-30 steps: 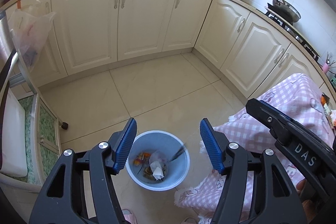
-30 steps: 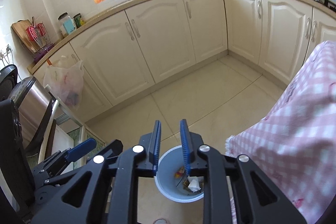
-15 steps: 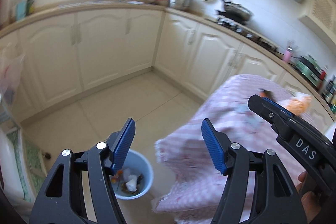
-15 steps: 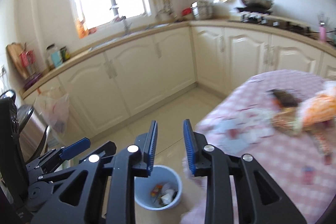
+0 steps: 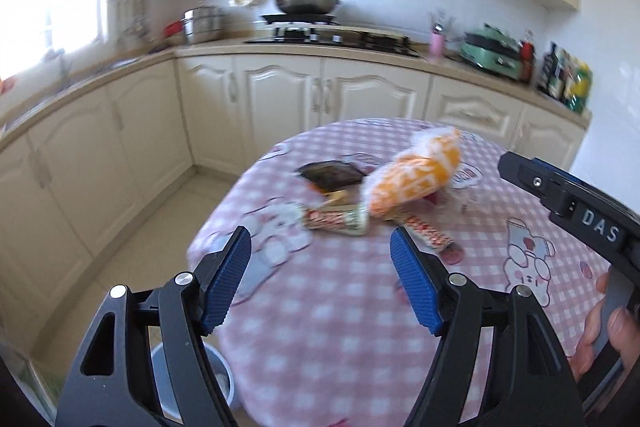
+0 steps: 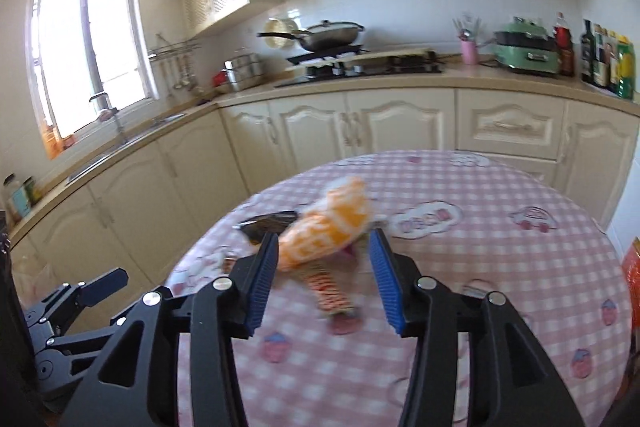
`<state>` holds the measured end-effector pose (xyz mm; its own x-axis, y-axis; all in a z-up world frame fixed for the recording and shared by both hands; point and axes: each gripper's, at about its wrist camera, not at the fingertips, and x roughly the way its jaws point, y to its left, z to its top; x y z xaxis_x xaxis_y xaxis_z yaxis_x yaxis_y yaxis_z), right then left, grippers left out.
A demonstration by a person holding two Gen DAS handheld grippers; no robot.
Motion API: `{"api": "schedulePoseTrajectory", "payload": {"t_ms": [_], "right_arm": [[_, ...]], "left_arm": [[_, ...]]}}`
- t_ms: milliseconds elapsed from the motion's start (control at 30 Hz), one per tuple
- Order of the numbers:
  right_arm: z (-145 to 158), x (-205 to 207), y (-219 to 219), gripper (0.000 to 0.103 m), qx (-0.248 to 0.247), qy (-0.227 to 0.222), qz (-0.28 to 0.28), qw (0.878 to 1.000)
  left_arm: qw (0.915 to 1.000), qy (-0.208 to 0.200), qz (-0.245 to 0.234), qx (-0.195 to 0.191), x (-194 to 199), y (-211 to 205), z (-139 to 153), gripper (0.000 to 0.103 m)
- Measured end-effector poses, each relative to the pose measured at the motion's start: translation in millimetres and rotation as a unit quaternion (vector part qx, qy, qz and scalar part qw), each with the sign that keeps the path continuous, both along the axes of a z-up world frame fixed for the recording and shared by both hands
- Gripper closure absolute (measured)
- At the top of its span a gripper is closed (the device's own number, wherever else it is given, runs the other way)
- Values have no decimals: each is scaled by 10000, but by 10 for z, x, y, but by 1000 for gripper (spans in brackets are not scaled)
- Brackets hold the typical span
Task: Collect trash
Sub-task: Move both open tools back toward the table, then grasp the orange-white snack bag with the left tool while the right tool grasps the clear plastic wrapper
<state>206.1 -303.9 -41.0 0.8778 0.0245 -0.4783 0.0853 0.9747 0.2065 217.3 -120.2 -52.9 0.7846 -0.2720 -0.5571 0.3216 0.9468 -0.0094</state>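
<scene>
Orange bag (image 6: 328,227) and wrappers (image 5: 334,221) are motion-blurred; bin (image 5: 218,383) half hidden.

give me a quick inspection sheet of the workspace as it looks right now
surface: round table under a pink checked cloth with cartoon prints
job's things: orange-and-white bag, dark wrapper and two red-white snack wrappers clustered on the far half of the table; blue trash bin on the floor by the table's near-left edge
clutter: nothing seen beyond the trash
grippers: left claw open and empty; right claw open and empty, aimed at the orange bag
cables: nothing seen
surroundings: cream cabinets, wok on the hob, green appliance, bottles, window over the sink; picture motion-blurred
</scene>
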Motion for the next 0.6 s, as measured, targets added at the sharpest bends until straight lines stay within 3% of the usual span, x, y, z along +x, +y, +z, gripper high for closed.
{"api": "schedulePoseTrajectory", "payload": {"t_ms": [233, 400, 600], "right_arm": [[-181, 115, -557, 50, 307, 180, -282, 9990], [-252, 217, -697, 47, 576, 187, -350, 9975], [-278, 320, -862, 44, 722, 106, -556, 9958]], "left_arm": [[9973, -105, -468, 560, 253, -597, -40, 34], [9937, -79, -757, 825, 413, -898, -105, 34], [9934, -185, -1014, 509, 529, -1082, -60, 34]]}}
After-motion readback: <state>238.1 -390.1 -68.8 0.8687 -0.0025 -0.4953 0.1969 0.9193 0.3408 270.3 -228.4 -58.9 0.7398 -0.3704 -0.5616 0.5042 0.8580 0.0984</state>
